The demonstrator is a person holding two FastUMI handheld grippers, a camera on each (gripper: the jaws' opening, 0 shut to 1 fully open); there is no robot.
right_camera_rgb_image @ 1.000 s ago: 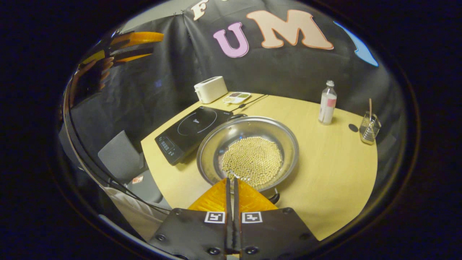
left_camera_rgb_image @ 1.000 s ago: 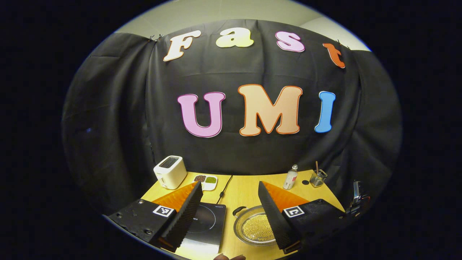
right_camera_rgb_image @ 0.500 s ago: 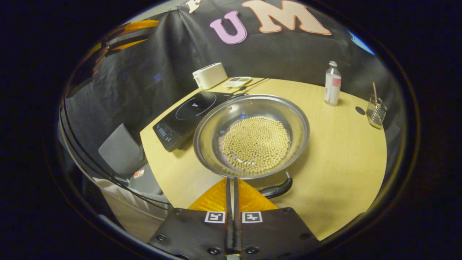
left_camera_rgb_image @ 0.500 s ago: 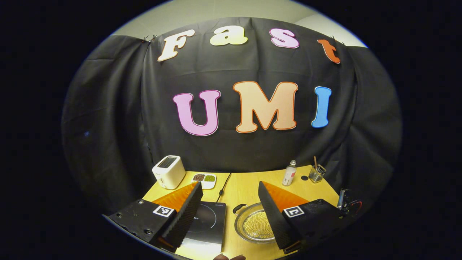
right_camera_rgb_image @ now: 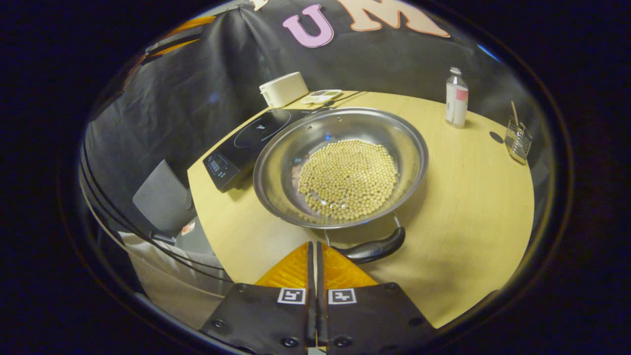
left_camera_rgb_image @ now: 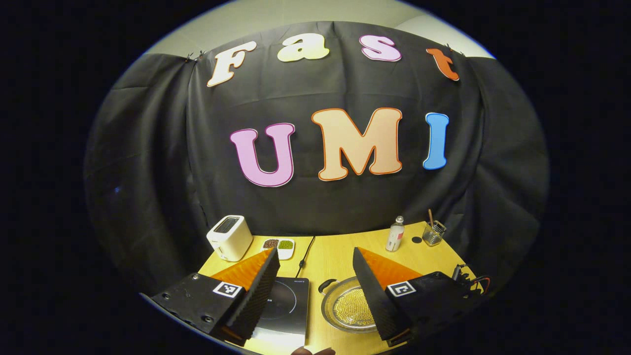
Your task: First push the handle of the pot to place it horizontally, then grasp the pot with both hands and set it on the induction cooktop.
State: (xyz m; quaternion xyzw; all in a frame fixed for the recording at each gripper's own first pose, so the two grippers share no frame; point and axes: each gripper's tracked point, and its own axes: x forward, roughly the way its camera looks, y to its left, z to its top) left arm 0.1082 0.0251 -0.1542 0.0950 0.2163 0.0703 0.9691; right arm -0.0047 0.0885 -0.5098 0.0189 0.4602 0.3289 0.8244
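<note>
A wide steel pot (right_camera_rgb_image: 281,167) with a layer of yellow beans (right_camera_rgb_image: 347,177) stands on the wooden table (right_camera_rgb_image: 468,197), right of the black induction cooktop (right_camera_rgb_image: 246,145). Its black near handle (right_camera_rgb_image: 374,249) lies low beside the rim. My right gripper (right_camera_rgb_image: 313,244) is shut with nothing in it, its tips just left of that handle. In the left gripper view my left gripper (left_camera_rgb_image: 314,254) hangs open high above the table, with the cooktop (left_camera_rgb_image: 286,305) and the pot (left_camera_rgb_image: 328,305) below between its fingers.
A white toaster (right_camera_rgb_image: 283,88) and a small dish of beans (right_camera_rgb_image: 323,95) stand at the back left. A bottle (right_camera_rgb_image: 456,97) and a glass holder (right_camera_rgb_image: 517,140) stand at the back right. A grey chair (right_camera_rgb_image: 162,197) sits off the table's left edge.
The right gripper has drawn back toward me from over the pot's rim, and the near handle has come into its view. The left gripper has pulled back slightly, still open.
</note>
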